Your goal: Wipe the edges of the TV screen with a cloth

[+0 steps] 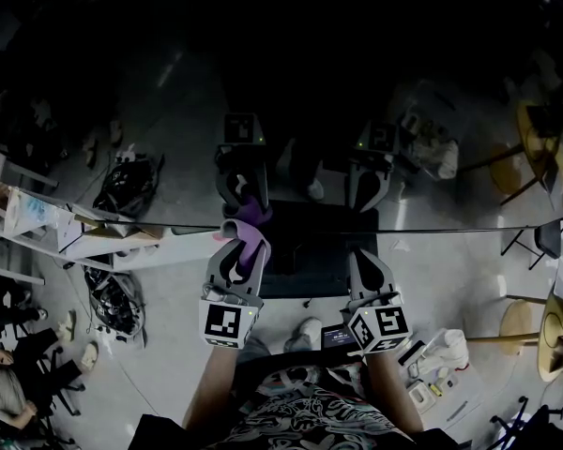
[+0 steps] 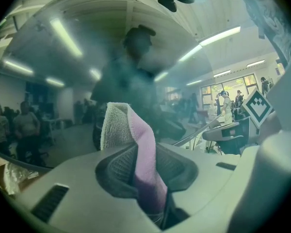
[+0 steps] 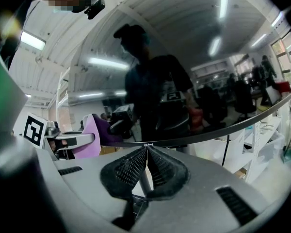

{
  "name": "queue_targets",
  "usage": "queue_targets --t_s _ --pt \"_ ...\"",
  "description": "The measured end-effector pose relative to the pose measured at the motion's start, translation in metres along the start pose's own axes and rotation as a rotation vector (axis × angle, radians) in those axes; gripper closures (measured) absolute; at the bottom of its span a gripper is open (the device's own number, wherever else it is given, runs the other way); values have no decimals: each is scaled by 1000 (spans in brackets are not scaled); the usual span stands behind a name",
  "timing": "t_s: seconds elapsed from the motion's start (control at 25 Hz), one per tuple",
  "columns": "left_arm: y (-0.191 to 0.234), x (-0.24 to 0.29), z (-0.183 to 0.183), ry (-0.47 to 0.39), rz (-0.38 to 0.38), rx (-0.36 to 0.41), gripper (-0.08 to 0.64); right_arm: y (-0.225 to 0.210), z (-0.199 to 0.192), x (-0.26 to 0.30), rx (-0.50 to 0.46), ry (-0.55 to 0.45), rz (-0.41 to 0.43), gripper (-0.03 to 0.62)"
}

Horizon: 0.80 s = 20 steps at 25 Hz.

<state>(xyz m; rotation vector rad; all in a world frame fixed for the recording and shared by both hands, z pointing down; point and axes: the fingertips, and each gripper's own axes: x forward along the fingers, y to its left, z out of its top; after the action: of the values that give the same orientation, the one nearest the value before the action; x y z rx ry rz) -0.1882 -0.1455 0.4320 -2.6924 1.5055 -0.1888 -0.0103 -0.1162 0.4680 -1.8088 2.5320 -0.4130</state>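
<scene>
Cloth (image 1: 251,235), pinched in left gripper (image 1: 236,262), is meeting TV (image 3: 160,81) edge; right gripper (image 3: 146,152) is idling with jaws pressed together, so sliding should be keeping steady contact.

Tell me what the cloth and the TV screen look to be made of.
Cloth: soft fabric, likely microfibre or terry. It has a fuzzy nap, pink on one side and pale on the other, and folds limply.
TV screen: glossy glass or hard plastic, can't tell which. It shows sharp mirror reflections.
</scene>
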Motion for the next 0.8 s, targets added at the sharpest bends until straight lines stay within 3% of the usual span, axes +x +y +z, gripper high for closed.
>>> queue_targets --t_s 0.16,0.8 --pt "-14 3 0 24 -37 20 454 -3 0 -3 1 0 -1 563" --pt "-52 19 16 -34 -135 39 454 -15 3 -13 4 -8 -23 563"
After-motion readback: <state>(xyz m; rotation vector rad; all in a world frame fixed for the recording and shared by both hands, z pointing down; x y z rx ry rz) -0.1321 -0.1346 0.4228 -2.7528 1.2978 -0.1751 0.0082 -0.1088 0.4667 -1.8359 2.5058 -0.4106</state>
